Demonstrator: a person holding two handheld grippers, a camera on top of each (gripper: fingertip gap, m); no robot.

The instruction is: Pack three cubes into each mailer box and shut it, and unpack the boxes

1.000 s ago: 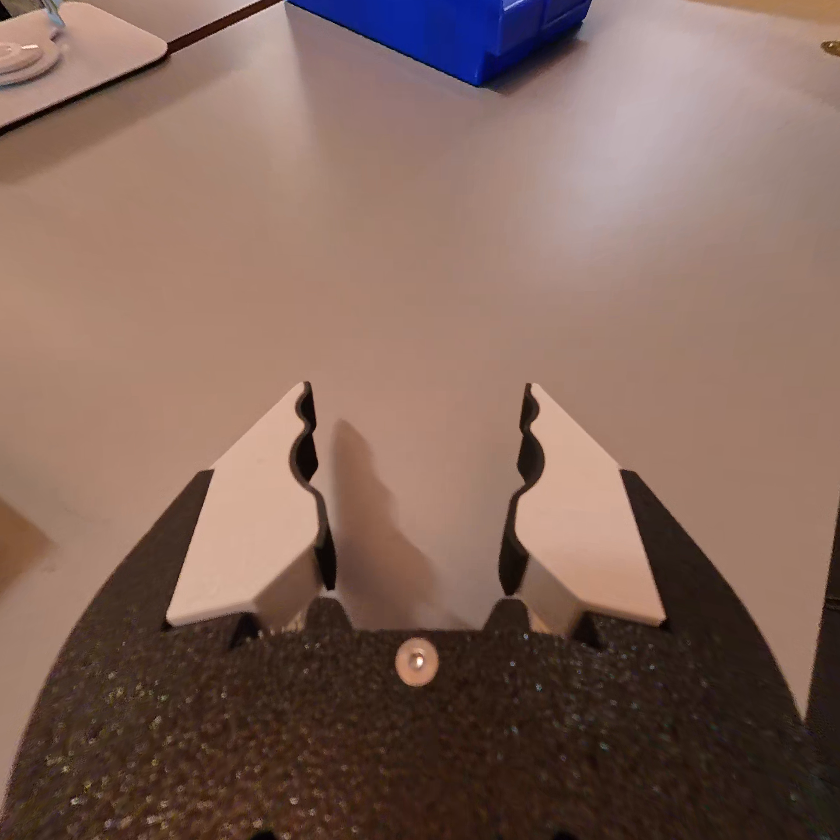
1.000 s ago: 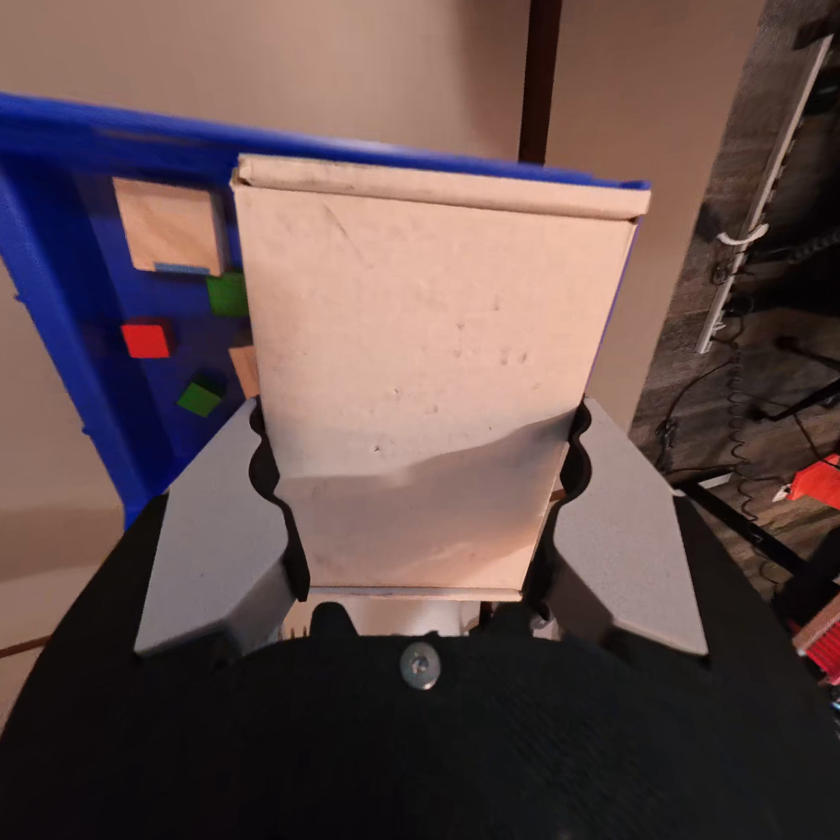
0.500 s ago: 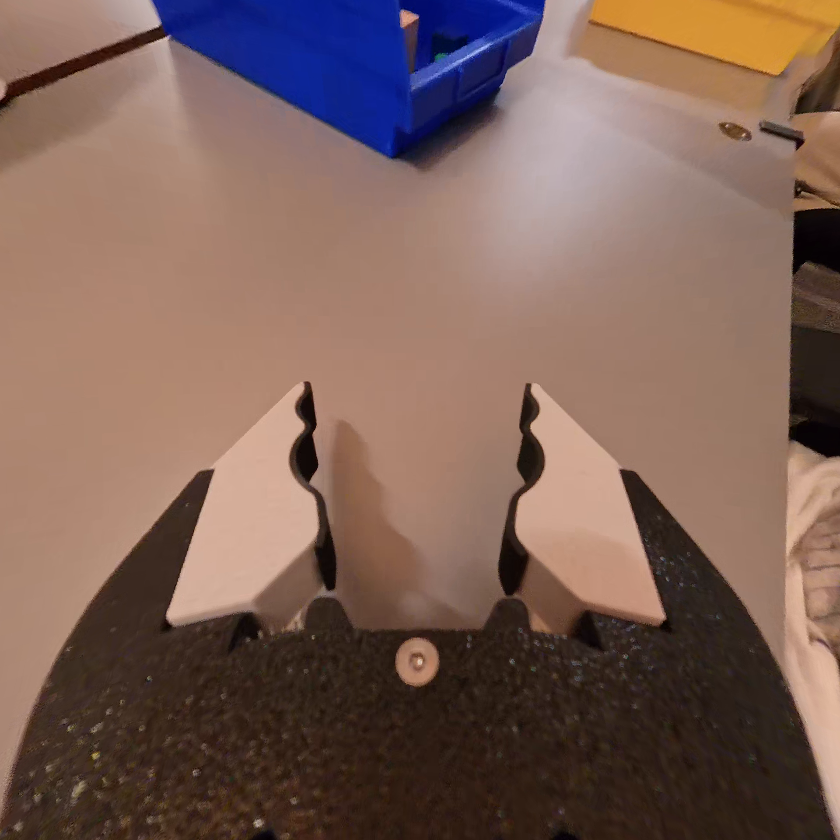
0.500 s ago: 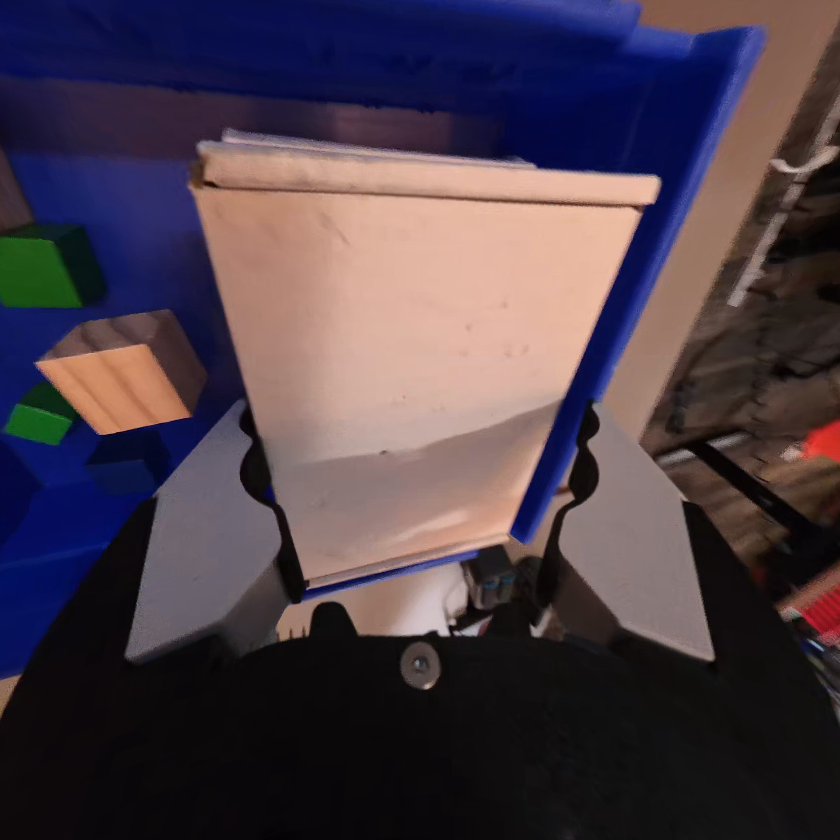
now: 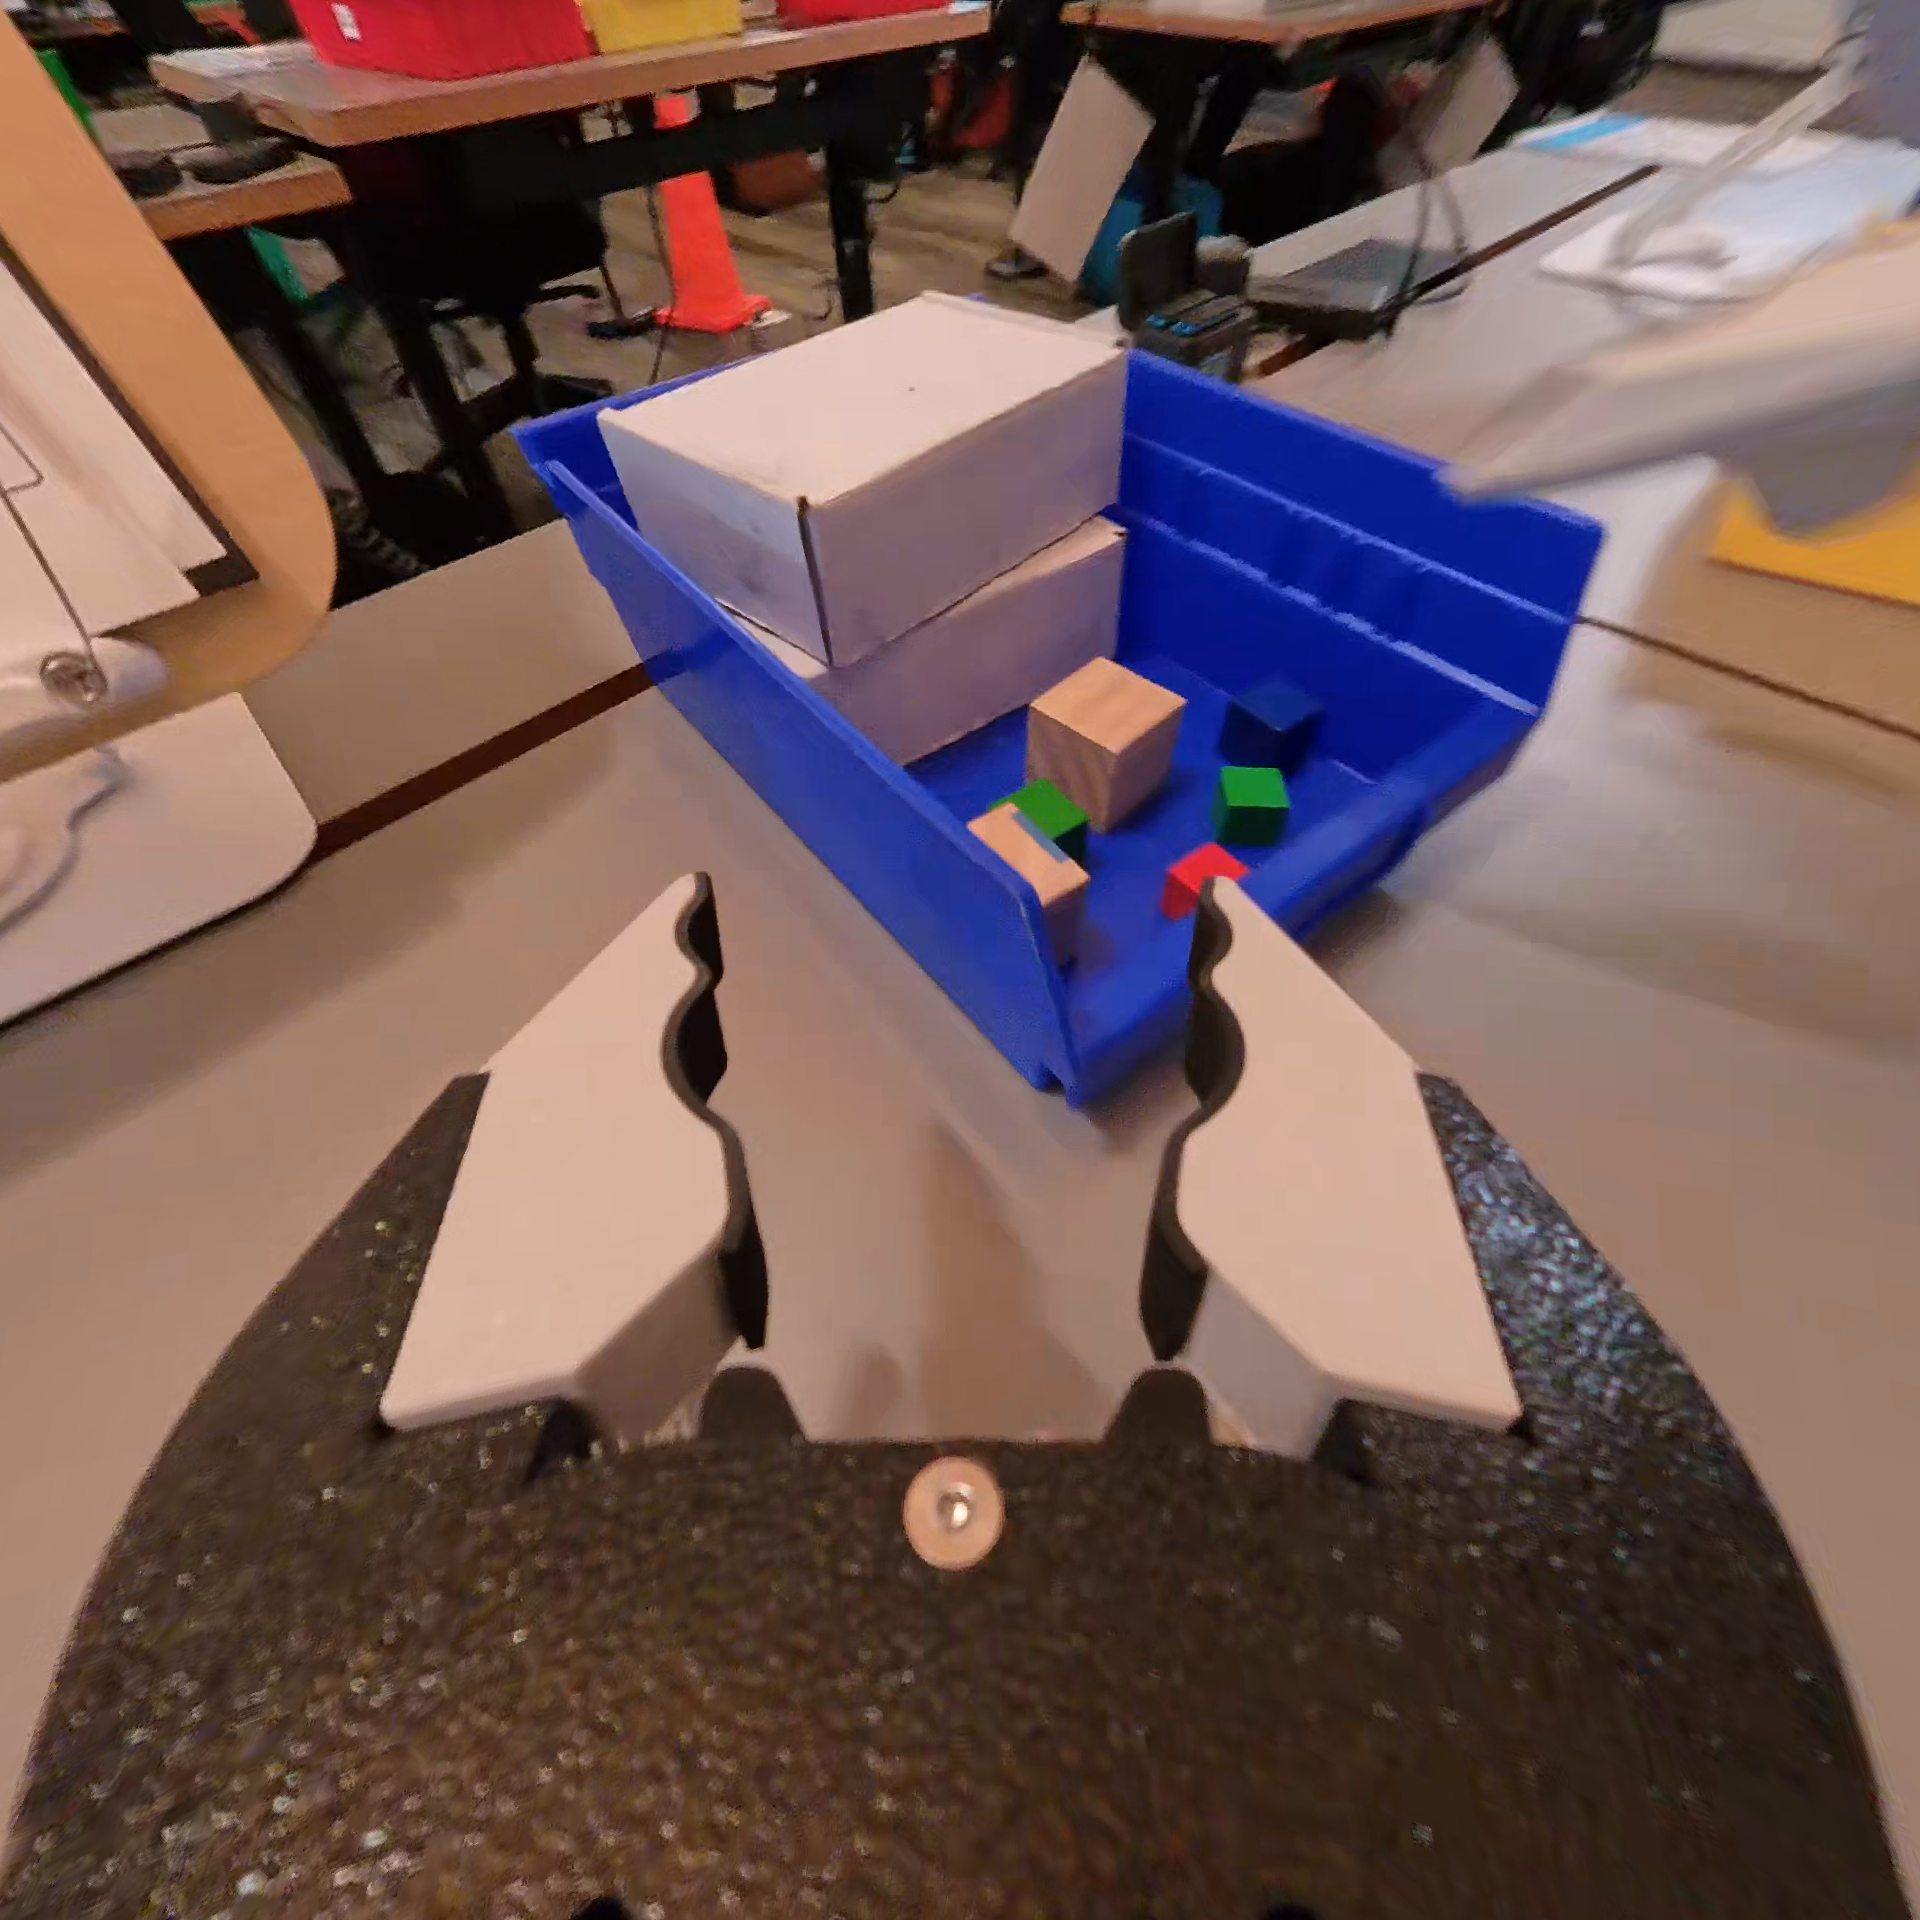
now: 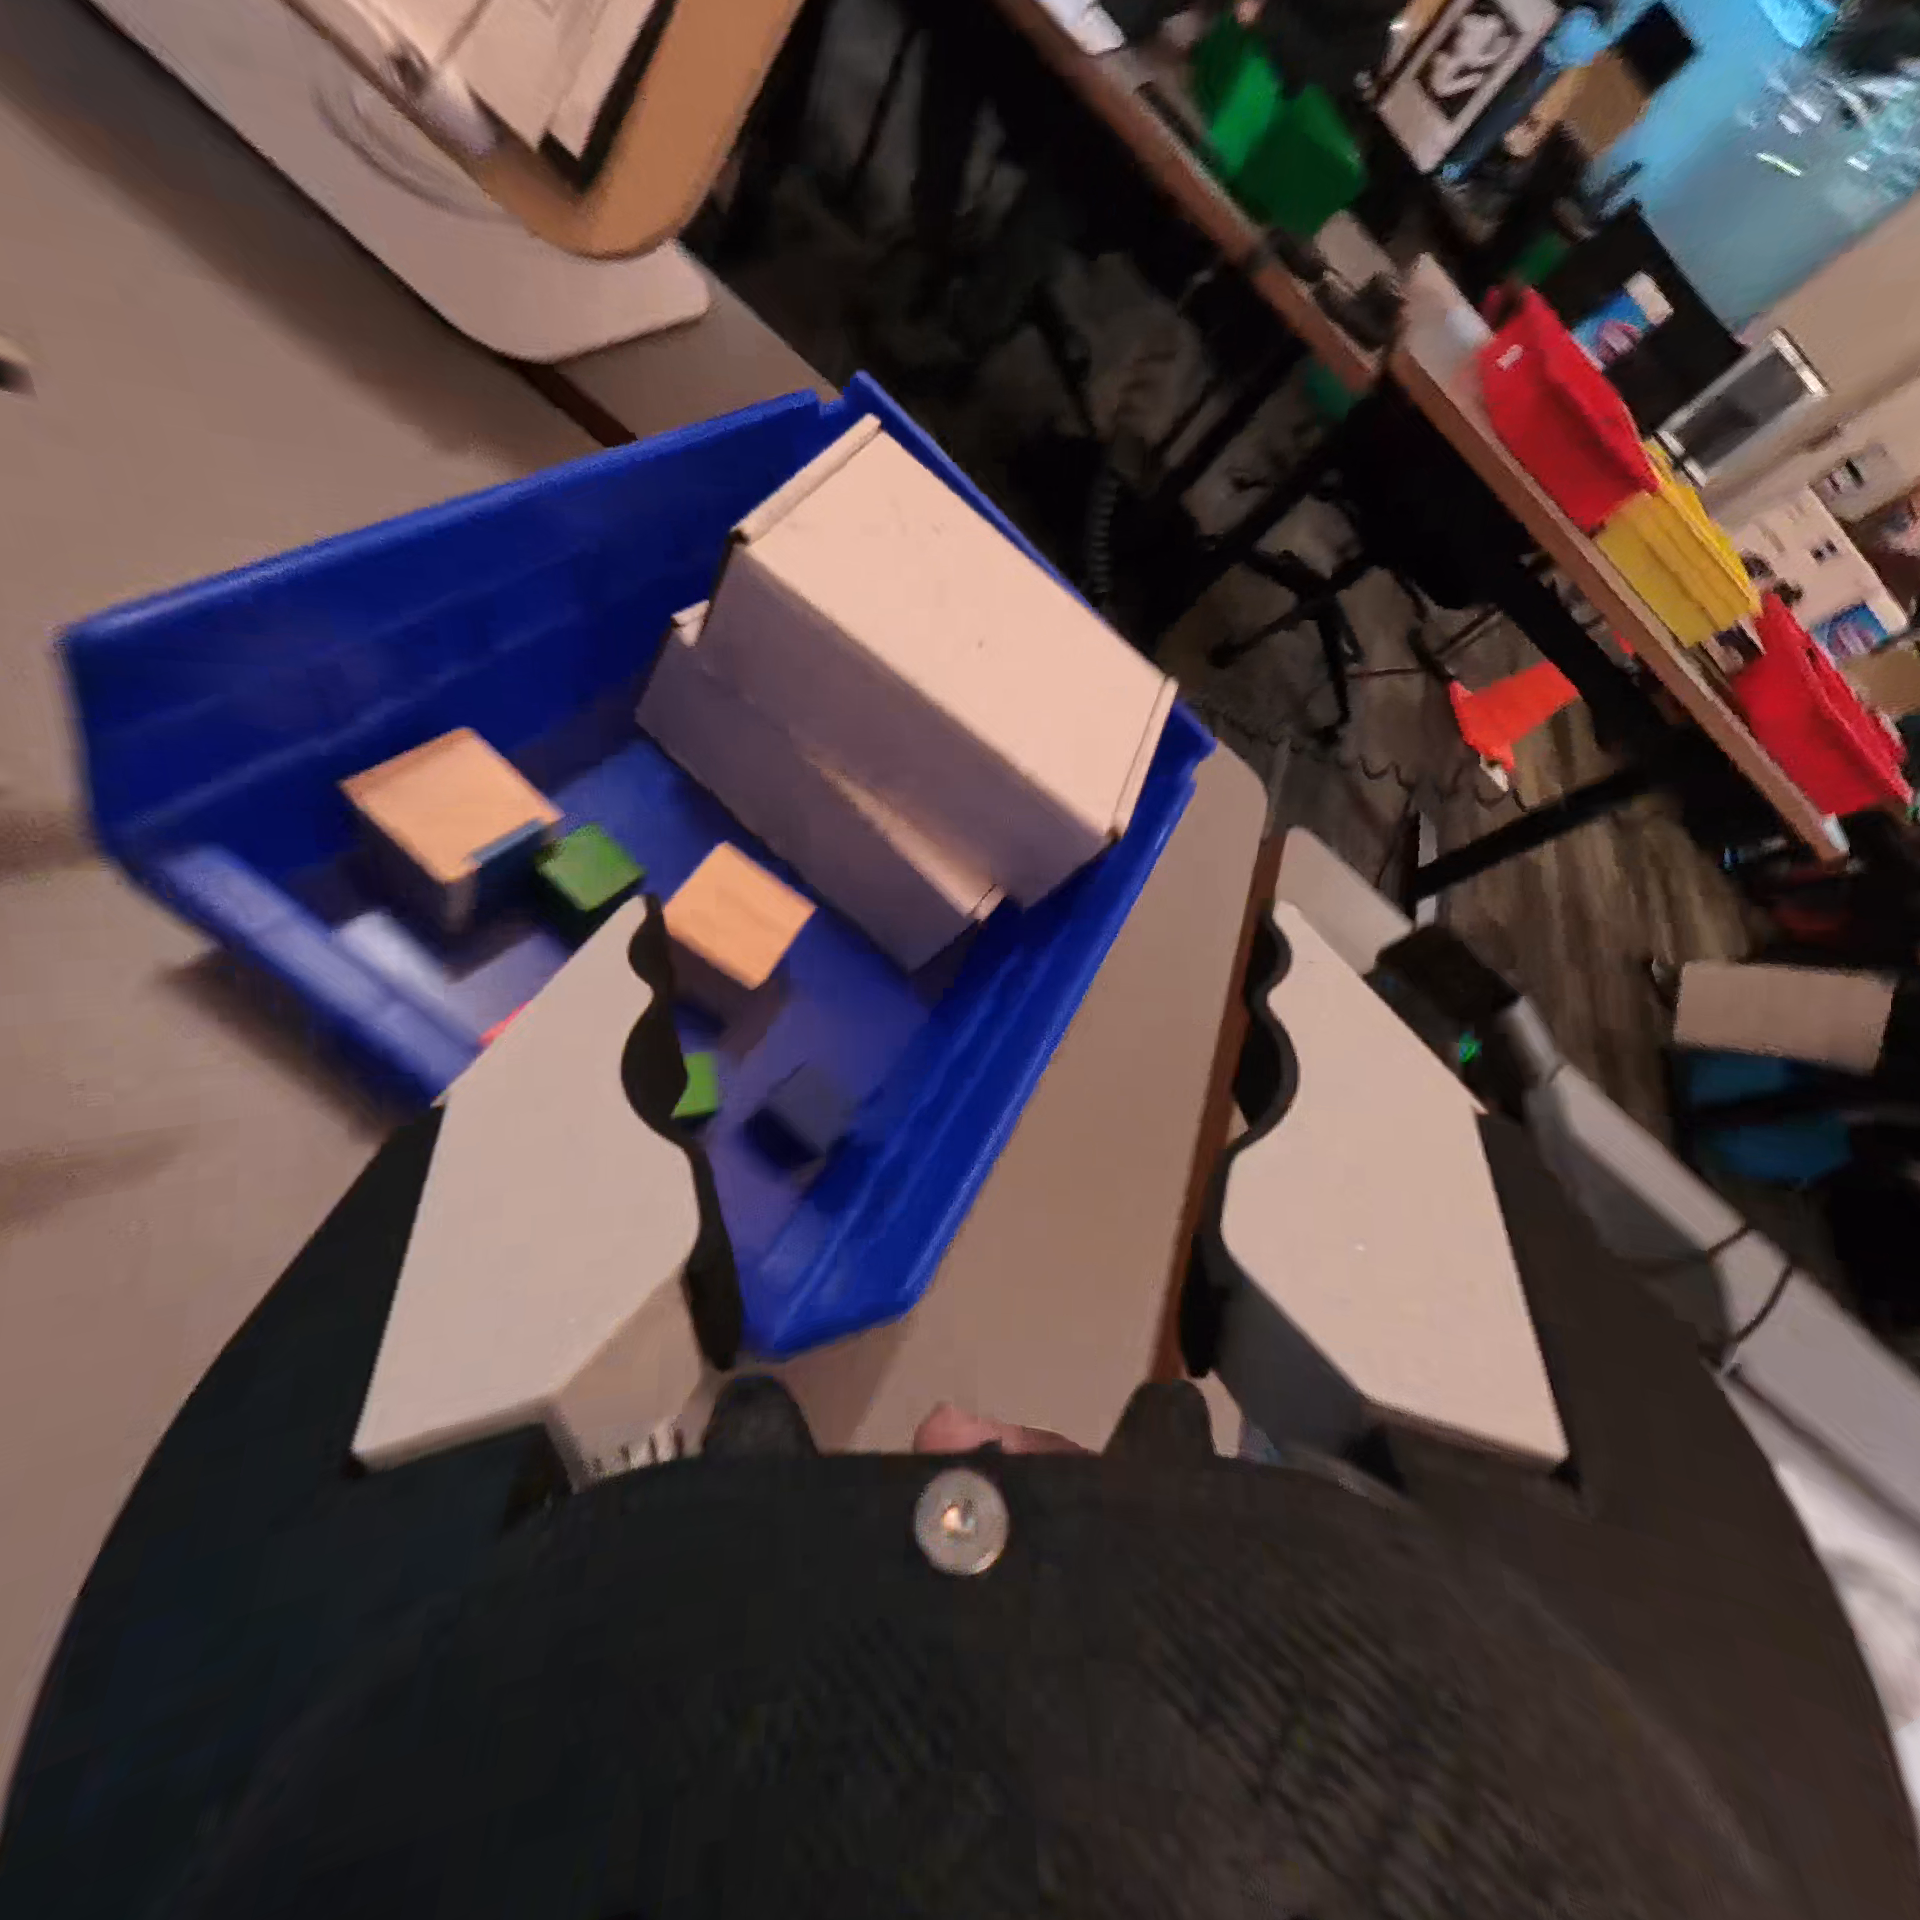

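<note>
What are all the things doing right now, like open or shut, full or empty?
Left gripper: open, empty.
Right gripper: open, empty.
Top mailer box: shut, stacked askew on another.
Lower mailer box: shut, underneath.
Blue bin: holds both boxes and loose cubes.
Large wooden cube: loose in bin.
Red cube: loose in bin.

— Is there any writing to read here?
— No, nothing legible. A red bin point(image 5: 436, 31) far behind carries a small white sticker, but it is too small.
</note>
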